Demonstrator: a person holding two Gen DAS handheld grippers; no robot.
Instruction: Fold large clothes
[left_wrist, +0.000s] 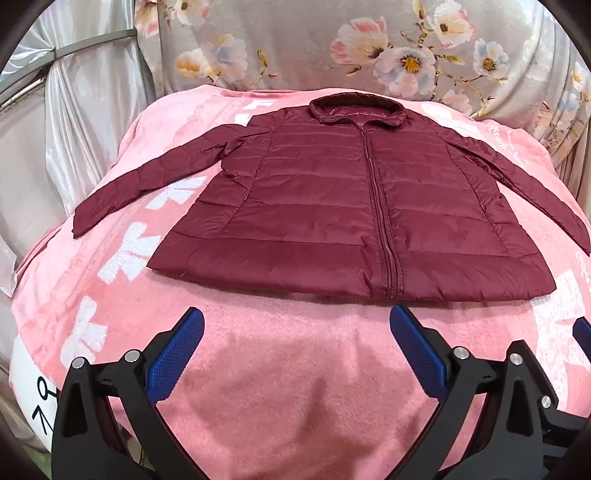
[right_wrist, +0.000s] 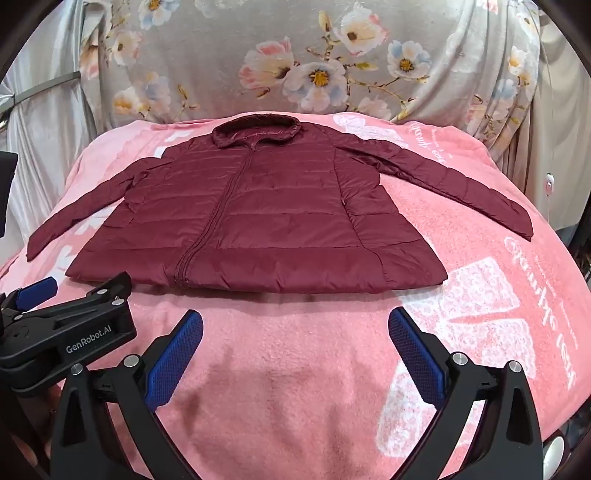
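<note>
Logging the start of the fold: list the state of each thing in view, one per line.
jacket: unfolded, flat, front up, zipped, both sleeves spread out.
pink blanket: spread under the jacket.
left gripper: open, empty, short of the hem.
right gripper: open, empty, short of the hem.

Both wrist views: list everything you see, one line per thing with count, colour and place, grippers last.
Jacket: one, dark red, quilted and zipped shut, lying flat front-up on the blanket, collar at the far end, both sleeves spread out to the sides.
Blanket: one, pink fleece with white print and lettering, covering the work surface under the jacket.
Floral cloth: one, grey with pink, white and blue flowers, draped behind the blanket.
Pale curtain: one, whitish and glossy, at the far left.
Left gripper: one, black with blue pads, jaws wide open and empty, just short of the jacket's hem.
Right gripper: one, black with blue pads, jaws wide open and empty, just short of the hem.
</note>
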